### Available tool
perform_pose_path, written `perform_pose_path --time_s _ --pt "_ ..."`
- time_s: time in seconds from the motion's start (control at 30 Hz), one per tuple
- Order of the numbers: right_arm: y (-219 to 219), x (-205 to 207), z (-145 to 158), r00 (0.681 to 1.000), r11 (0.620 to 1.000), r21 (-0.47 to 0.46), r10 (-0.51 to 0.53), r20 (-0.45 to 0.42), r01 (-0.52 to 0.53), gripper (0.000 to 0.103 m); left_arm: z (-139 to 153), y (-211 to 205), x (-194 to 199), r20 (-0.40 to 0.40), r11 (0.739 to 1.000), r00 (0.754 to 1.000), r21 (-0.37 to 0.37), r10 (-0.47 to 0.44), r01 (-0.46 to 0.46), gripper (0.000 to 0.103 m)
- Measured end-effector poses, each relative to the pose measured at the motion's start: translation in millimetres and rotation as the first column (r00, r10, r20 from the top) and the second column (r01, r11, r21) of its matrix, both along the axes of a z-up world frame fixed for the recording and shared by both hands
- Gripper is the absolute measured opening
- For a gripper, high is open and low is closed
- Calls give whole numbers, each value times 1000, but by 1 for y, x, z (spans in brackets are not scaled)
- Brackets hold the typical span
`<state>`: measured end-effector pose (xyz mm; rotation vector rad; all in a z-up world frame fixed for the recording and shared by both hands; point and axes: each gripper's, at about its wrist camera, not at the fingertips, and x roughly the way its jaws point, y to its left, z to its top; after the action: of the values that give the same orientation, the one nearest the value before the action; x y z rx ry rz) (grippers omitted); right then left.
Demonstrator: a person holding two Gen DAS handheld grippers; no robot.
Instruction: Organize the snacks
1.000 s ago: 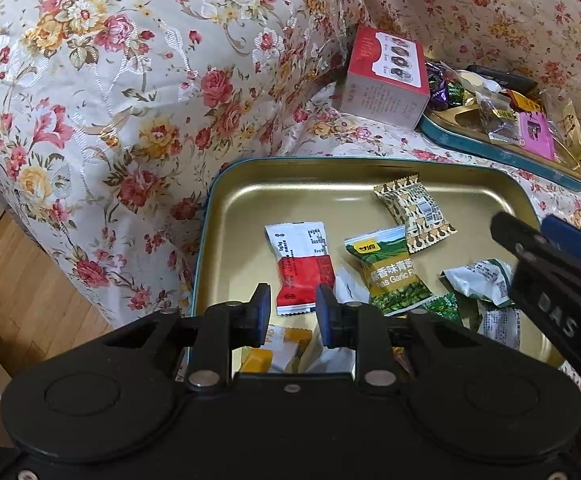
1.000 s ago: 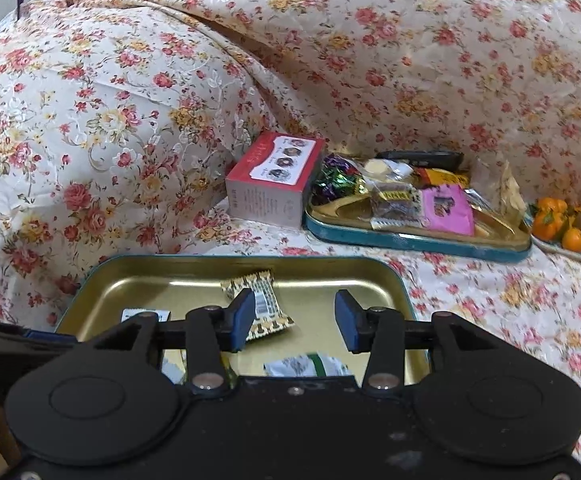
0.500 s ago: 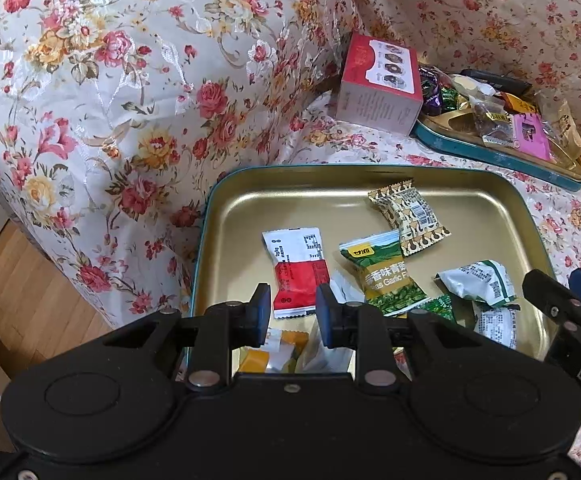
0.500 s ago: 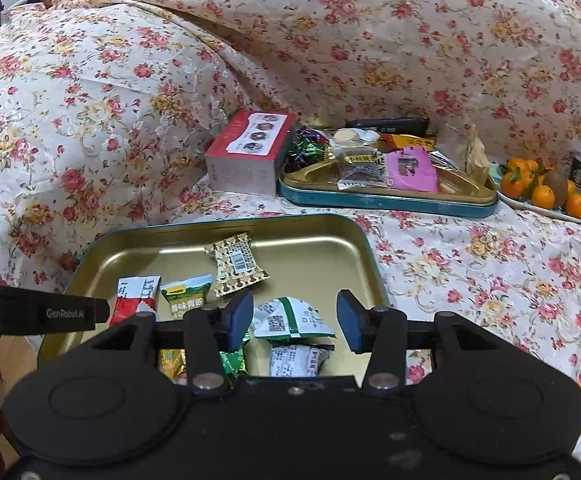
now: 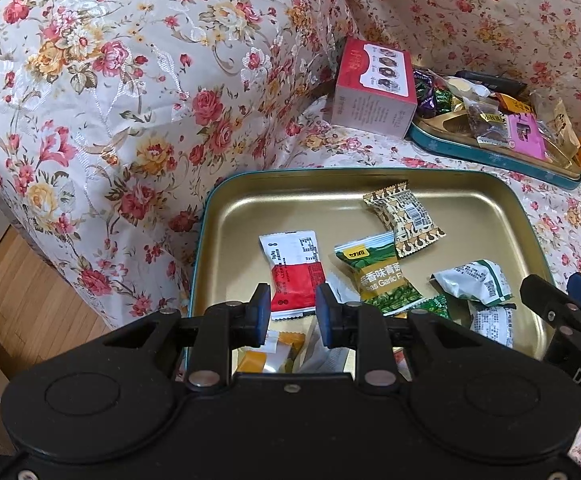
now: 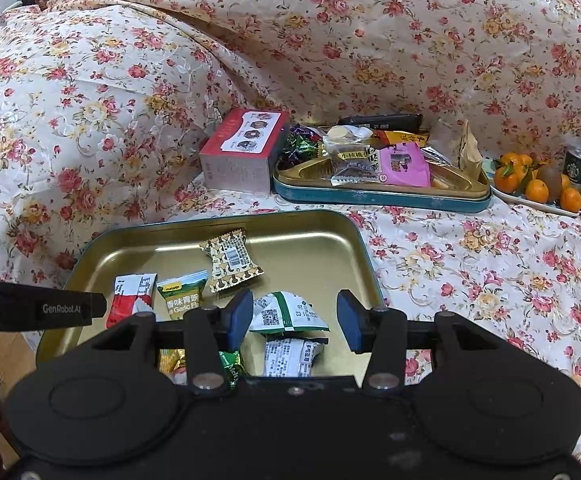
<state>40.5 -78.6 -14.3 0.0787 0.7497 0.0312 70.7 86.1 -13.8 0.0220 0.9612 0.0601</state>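
Sofa [image 6: 410, 48], draped in a cream cover with red and yellow roses; it carries everything listed here.

Gold tray [image 6: 314, 248], rectangular, teal rim, on the seat at the near edge; all places below are given from it.

Second tray [image 6: 378, 196], teal-walled, on the seat behind the gold tray, heaped with mixed sweets and packets.

Red box [image 6: 242, 152], lying behind the gold tray, touching the second tray's left end.

Oranges [image 6: 530, 184], on a plate beyond the gold tray to the right, with a dark can [image 6: 576, 166] beside them.

Left gripper [image 5: 293, 312], hovering over the gold tray's near left part; fingers parted by a narrow gap, nothing between them.

Right gripper [image 6: 293, 318], over the gold tray's near right part; fingers set wider apart, empty, no pad touching a packet.

Snack packets, all lying inside the gold tray:
- green garlic-pea packet [image 5: 382, 276], centre;
- red-and-white packet [image 5: 294, 268], just left of the green one;
- brown patterned packet [image 5: 404, 218], behind the green one, touching its top corner;
- white-and-green packet [image 6: 286, 312], near right, seen between the right gripper's fingers in the right wrist view;
- white printed packet [image 6: 290, 356], at the near rim, just below the white-and-green one;
- yellow packet [image 5: 270, 352], near left corner, partly hidden by the left gripper.
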Motion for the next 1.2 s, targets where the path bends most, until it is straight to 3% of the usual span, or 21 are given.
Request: perform_pose_path --time_s 0.7,1.2 --pt "0 1 -3 1000 1000 4 3 -9 -3 48 -1 -1 0 -2 1000 1000 -1 -7 7 35" --pt "1 -1 -1 1000 1000 4 11 -7 -11 48 8 -5 -5 46 999 998 10 -36 36 35"
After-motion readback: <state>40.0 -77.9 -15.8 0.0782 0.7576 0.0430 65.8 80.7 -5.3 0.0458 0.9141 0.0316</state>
